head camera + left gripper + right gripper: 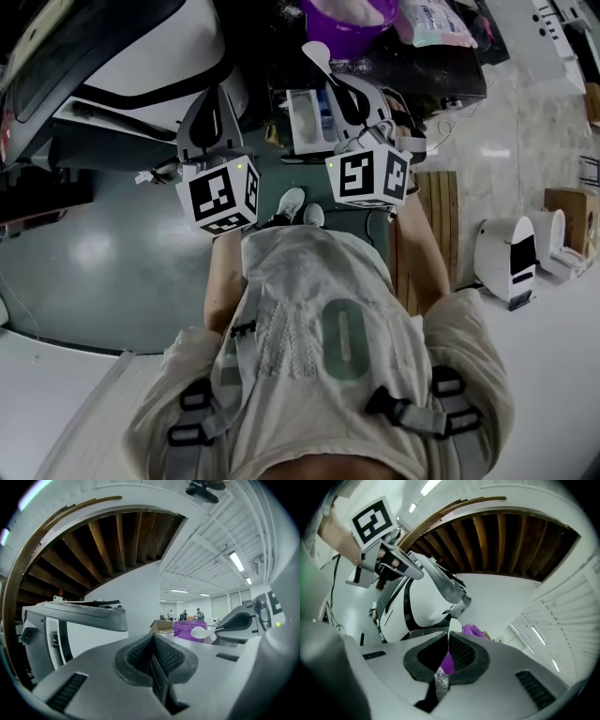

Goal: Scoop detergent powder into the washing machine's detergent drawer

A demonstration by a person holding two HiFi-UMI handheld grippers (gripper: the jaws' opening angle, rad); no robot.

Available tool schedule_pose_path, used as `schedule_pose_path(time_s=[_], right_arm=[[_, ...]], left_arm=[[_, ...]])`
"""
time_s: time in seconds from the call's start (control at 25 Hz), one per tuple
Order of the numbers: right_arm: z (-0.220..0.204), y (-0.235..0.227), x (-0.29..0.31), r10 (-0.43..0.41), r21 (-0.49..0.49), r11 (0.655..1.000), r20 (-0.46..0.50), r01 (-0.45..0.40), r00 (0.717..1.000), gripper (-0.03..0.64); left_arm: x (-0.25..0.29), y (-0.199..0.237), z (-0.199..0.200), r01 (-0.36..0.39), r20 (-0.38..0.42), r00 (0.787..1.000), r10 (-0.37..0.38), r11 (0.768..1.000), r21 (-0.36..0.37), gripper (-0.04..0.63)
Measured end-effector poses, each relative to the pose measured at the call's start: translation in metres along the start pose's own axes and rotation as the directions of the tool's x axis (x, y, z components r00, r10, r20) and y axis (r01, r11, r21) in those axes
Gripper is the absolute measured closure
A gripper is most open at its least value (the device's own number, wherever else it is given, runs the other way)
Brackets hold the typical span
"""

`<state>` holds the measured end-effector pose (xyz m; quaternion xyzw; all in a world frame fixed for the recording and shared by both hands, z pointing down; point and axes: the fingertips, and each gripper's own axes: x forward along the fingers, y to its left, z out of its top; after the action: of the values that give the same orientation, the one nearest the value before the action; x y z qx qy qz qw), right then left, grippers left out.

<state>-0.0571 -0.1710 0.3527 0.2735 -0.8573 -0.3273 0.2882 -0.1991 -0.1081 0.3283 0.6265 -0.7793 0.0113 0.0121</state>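
1. Grey-green flooring and pale tiling are being shown in the head view, with a white washing machine (141, 56) standing off to the outer side of the left fingers.
   - A white spoon (317, 54) is being held by its handle in the right gripper (342, 97), its long axis running on ahead of the fingers.
   - A purple tub (342, 23) is being approached just beyond the spoon's bowl.
   - The open detergent drawer (305, 122) is lying close beside the right fingers, on their inner side, between the two grippers.
   - The left gripper (217, 105) is being held alongside, level with the right one, forearms extended forward.
   - The right gripper is judged the nearer to both tub and drawer, so a short sideways carry toward the drawer is being called for.

2. In the left gripper view, the left gripper (153, 644) is being kept with jaws pressed together on nothing. Beyond and to the inner side of its fingers, the tub (187, 631), the spoon's bowl (198, 632) and the right gripper (236, 620) are being seen.

3. In the right gripper view, the right gripper (447, 651) is being clamped on the thin spoon (449, 634), which is seen edge-on.
   - The tub (472, 631) is showing just past the fingers.
   - The left gripper (454, 597) is showing ahead of them and further up in the view.
   - Whether powder is being carried in the bowl cannot be told.
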Motion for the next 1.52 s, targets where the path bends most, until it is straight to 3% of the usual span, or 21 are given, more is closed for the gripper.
schedule_pose_path(time_s=[0.12, 0.28, 0.4, 0.56, 1.0, 1.52], right_arm=[[0.003, -0.022, -0.011, -0.08, 0.116, 0.99, 0.03, 0.076, 0.996, 0.606], [0.006, -0.048, -0.026, -0.19, 0.284, 0.944, 0.055, 0.167, 0.98, 0.604], [0.005, -0.061, -0.038, -0.253, 0.422, 0.884, 0.072, 0.2, 0.965, 0.606], [-0.006, -0.069, -0.048, -0.295, 0.599, 0.777, 0.075, 0.193, 0.953, 0.605], [-0.042, -0.059, -0.068, -0.33, 0.768, 0.607, 0.008, 0.205, 0.944, 0.606], [-0.05, -0.058, -0.07, -0.337, 0.784, 0.582, -0.007, 0.214, 0.941, 0.606]], left_arm=[[0.005, -0.011, 0.007, 0.032, 0.011, 0.999, -0.032, 0.999, 0.011, 0.575], [0.012, -0.027, 0.021, 0.076, 0.039, 0.996, -0.078, 0.997, 0.032, 0.575], [0.014, -0.04, 0.029, 0.109, 0.054, 0.992, -0.111, 0.993, 0.048, 0.575], [0.014, -0.055, 0.035, 0.149, 0.067, 0.986, -0.153, 0.987, 0.064, 0.575], [0.015, -0.072, 0.03, 0.199, 0.064, 0.977, -0.205, 0.976, 0.087, 0.575], [0.02, -0.072, 0.032, 0.193, 0.065, 0.978, -0.199, 0.977, 0.087, 0.575]])
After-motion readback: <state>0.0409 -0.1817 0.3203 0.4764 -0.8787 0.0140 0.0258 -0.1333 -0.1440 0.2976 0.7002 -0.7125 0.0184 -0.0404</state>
